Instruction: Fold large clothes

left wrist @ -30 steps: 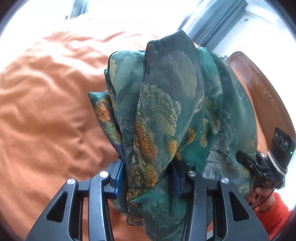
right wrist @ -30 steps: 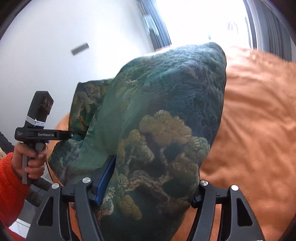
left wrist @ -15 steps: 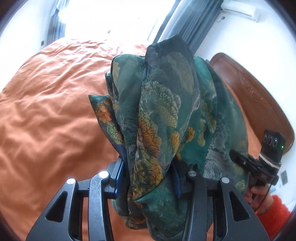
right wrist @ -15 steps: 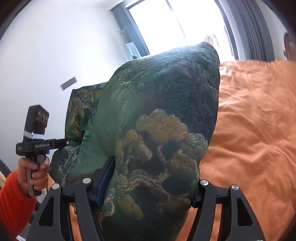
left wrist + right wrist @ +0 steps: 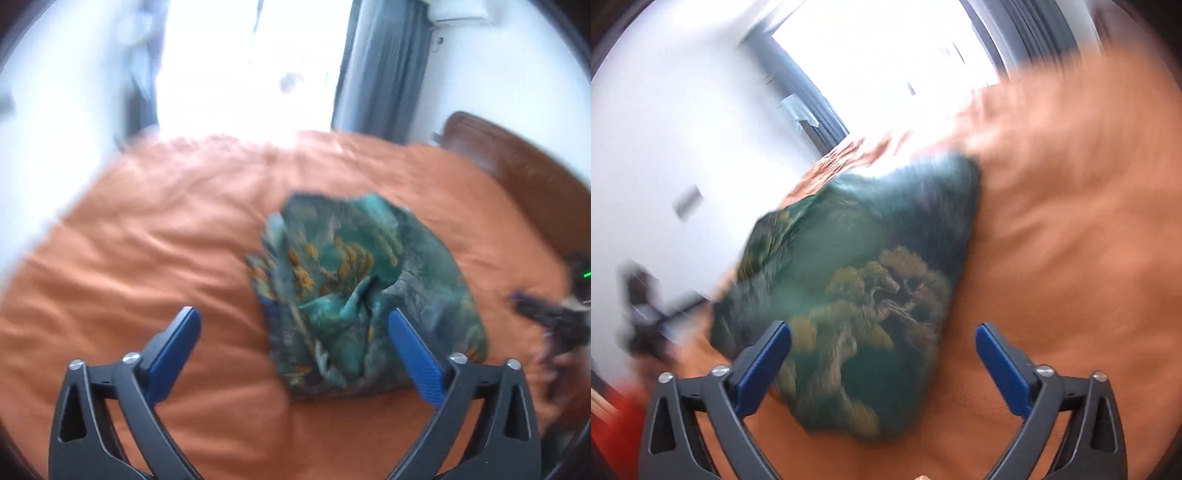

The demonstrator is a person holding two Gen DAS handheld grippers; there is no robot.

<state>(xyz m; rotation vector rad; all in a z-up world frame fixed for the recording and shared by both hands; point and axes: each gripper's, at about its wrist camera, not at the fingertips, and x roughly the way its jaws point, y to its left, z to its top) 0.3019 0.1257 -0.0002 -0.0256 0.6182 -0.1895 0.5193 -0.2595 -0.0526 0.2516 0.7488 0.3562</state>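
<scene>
Left claw [image 5: 293,326] spread wide, holding nothing; right claw [image 5: 882,341] likewise spread. Green patterned garment [image 5: 362,291] lies bunched on the orange bed [image 5: 147,236], just ahead of both claws; frames blurred

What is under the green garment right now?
The green garment lies bunched on the orange bedspread, which shows all around it. Both the left gripper and right gripper are open and clear of it. Anything beneath its folds is covered.
</scene>
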